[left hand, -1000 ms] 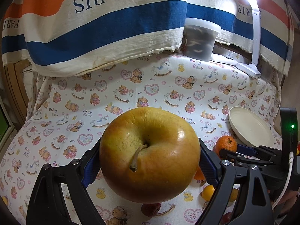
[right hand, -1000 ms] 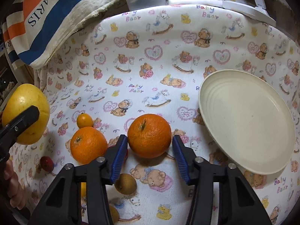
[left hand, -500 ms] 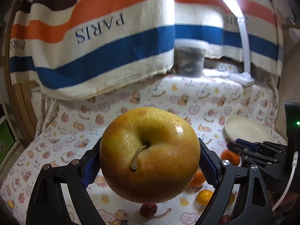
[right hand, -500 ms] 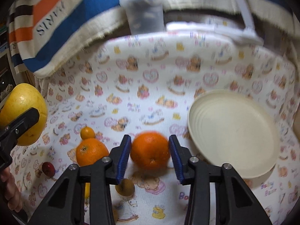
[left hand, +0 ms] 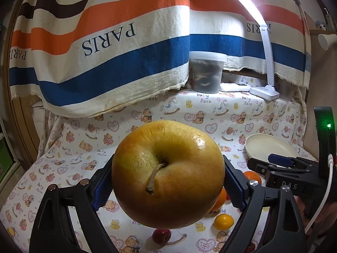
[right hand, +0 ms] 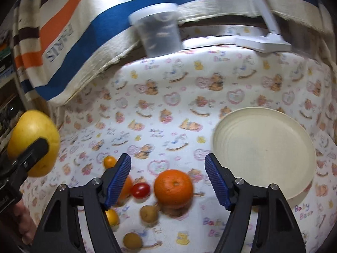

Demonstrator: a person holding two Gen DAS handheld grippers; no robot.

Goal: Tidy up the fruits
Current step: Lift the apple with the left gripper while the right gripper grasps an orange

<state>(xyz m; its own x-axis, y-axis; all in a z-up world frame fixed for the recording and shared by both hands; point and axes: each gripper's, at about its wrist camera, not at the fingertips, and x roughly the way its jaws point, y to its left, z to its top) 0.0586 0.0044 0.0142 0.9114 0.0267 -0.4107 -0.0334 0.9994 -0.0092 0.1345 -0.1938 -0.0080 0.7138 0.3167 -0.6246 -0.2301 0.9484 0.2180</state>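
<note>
Here, line by line:

Left gripper [left hand: 168,181]: clamped on a large yellow apple [left hand: 168,162], blue pads pressed to both of its sides, stem facing the camera; the fruit is lifted clear of the cloth.

Right gripper [right hand: 168,179]: jaws spread wide with nothing between the pads, hanging above the fruit cluster.

Orange [right hand: 173,188]: lies on the bear-print tablecloth [right hand: 189,97] below the gap of the right gripper, touching neither pad.

Second orange [right hand: 126,186]: partly hidden behind the right gripper's left pad.

Cherry tomato [right hand: 140,190]: between the 2 oranges, just beside both.

Small fruits: 1 small yellow-orange fruit [right hand: 110,162] behind the left pad, another [right hand: 112,217] lower down, and 2 brownish round ones [right hand: 149,213] [right hand: 132,240] nearer the camera.

Plate [right hand: 264,156]: cream, round, bare inside, on the cloth to the right of the orange, near but apart.

Background: a lidded plastic tub [left hand: 207,71] and a white desk lamp [left hand: 265,88] stand at the far edge, under a striped cloth printed PARIS [left hand: 109,40].

Blur: the right wrist view is smeared, so finer detail is unclear.
</note>
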